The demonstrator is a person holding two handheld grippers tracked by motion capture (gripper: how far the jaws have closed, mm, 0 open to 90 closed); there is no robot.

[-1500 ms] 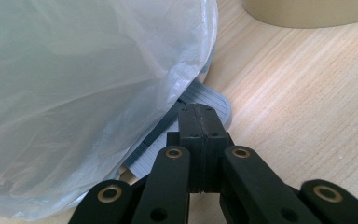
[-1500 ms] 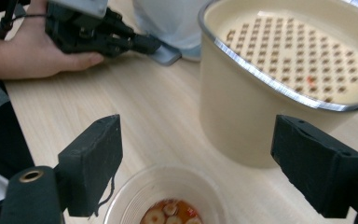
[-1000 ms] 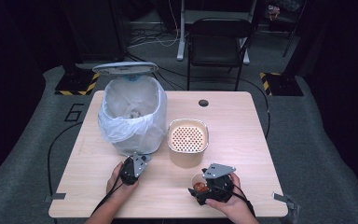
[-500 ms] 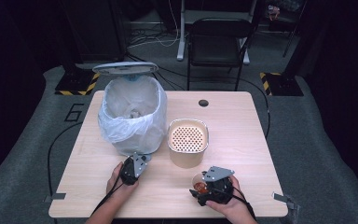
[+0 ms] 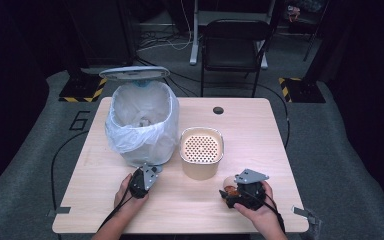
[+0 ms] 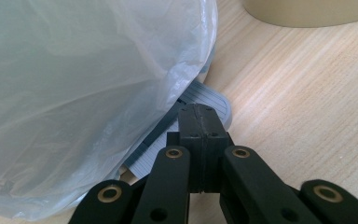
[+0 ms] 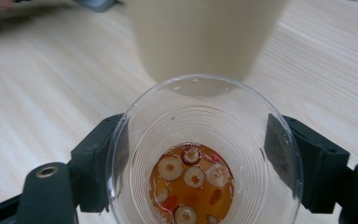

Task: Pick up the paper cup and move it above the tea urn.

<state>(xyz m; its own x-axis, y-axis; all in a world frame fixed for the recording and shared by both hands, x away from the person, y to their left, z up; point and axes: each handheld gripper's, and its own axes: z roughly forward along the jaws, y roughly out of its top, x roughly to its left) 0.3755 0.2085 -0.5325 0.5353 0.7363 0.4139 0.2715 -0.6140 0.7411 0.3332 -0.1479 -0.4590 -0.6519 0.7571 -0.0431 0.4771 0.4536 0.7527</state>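
**Cup of tea dregs in the right gripper, strainer pot next in line**

Item: clear plastic cup [image 7: 204,158], holding a shallow pool of amber liquid with sliced dried fruit at the bottom. Location: between the pads of the right gripper [image 5: 236,191], near the front right of the table [image 5: 260,130], just in front of the beige strainer pot [image 5: 201,150]. Jaw state, right: closed onto the cup walls, one pad on each side; the jaws have just been closing a little, with the cup between them. The grip looks settled.

Item: left gripper [image 6: 200,140]. Jaw state: pressed fully together, nothing between the pads. Location: at the foot of the lined waste bin [image 5: 142,125], tips over the grey ribbed pedal [image 6: 205,100] that juts from under the plastic liner [image 6: 74,93]. The bin lid [image 5: 134,73] stands raised.

Step in hand, as judged: cup picked up and carried toward the perforated strainer pot; pouring not yet begun.

Next move calls for: lifting the cup above the pot rim, then tilting slowly so liquid falls through the holes and the fruit slices stay on top. Thin walls may buckle under a harder squeeze.

Edges and room: the pot stands touching or just beside the bin liner, so the approach is best from the right or front. Open tabletop lies to the right of the pot and behind it. The cup sits near the front edge, the holding hand at that edge; little margin there.
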